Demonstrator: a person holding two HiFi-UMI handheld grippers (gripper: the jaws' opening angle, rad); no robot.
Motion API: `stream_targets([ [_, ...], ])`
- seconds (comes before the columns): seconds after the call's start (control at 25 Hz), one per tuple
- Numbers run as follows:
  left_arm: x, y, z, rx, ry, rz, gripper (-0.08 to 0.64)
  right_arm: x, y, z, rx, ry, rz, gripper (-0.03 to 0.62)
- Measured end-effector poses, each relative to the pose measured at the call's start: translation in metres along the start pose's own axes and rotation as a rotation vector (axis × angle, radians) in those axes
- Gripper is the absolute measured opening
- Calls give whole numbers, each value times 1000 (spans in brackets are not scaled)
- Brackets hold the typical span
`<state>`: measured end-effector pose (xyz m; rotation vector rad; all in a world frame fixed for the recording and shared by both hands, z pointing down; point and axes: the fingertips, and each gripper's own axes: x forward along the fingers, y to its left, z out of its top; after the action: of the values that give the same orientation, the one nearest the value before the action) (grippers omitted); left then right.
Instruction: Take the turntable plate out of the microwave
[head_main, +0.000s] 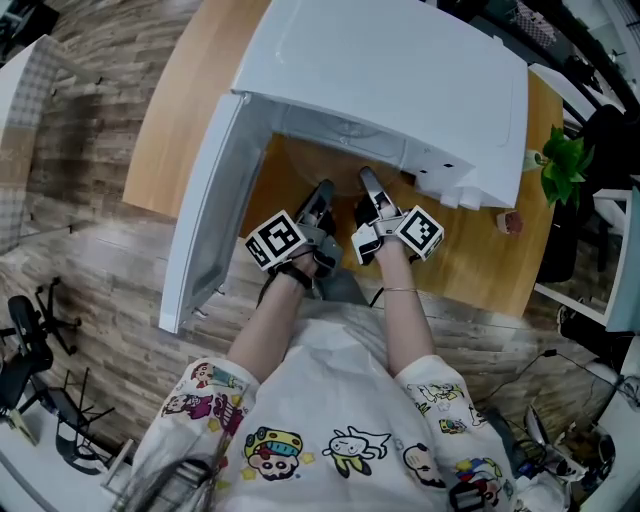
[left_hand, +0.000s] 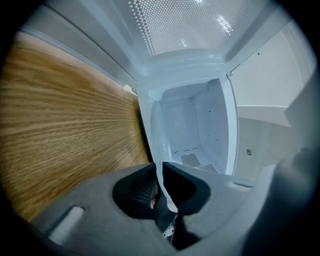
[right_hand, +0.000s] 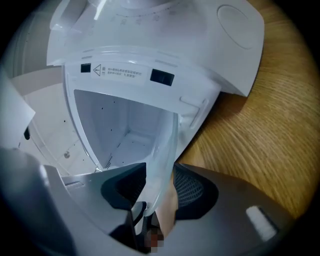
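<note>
Microwave (head_main: 400, 70) sits on the wooden bench (head_main: 180, 110), rear toward the far edge and mouth toward the near edge where I stand. Its door (head_main: 205, 210) is swung wide, hanging out past the bench's near left edge. Both grippers are side by side just in front of the opening. Left gripper (head_main: 324, 192): jaws clenched on the thin rim of the glass turntable plate (left_hand: 161, 176), both pads against the glass. Right gripper (head_main: 368, 186): jaws stand apart with the plate's opposite rim between them. The glass lies against one pad and a gap shows at the other, so I log it as released, not clamped. The plate is at the mouth of the cavity, spanning the two grippers above the bench's near edge. The cavity behind it looks bare in both gripper views. A green plant (head_main: 565, 160) stands off the bench's right edge.
</note>
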<state>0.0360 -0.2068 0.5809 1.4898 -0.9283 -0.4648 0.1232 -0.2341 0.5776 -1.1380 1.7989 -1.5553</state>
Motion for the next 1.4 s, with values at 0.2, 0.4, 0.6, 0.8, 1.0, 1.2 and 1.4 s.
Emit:
stream_targets([
  [0.2,-1,0,1,-3,-2,6,38,8,0,3,71,-45,25,133],
  [0.4,0,1,2,13,-4,18,43,9,-7,3,141,-65,20,49],
  [0.6,1,2,6,24,-19,16,57,10,-5,2,235,-65,72,38],
  [0.8,11,2,21,-2,-49,-10,66,8,-3,1,239,-42,93,35],
  [1.0,19,-1,28,36,-28,-5,63,8,2,0,247,-25,105,35],
  [1.2,20,-2,27,7,-33,-31,48,7,0,1,250,-15,101,35],
  [1.4,18,-7,30,29,2,-42,41,8,4,0,270,-4,120,35],
])
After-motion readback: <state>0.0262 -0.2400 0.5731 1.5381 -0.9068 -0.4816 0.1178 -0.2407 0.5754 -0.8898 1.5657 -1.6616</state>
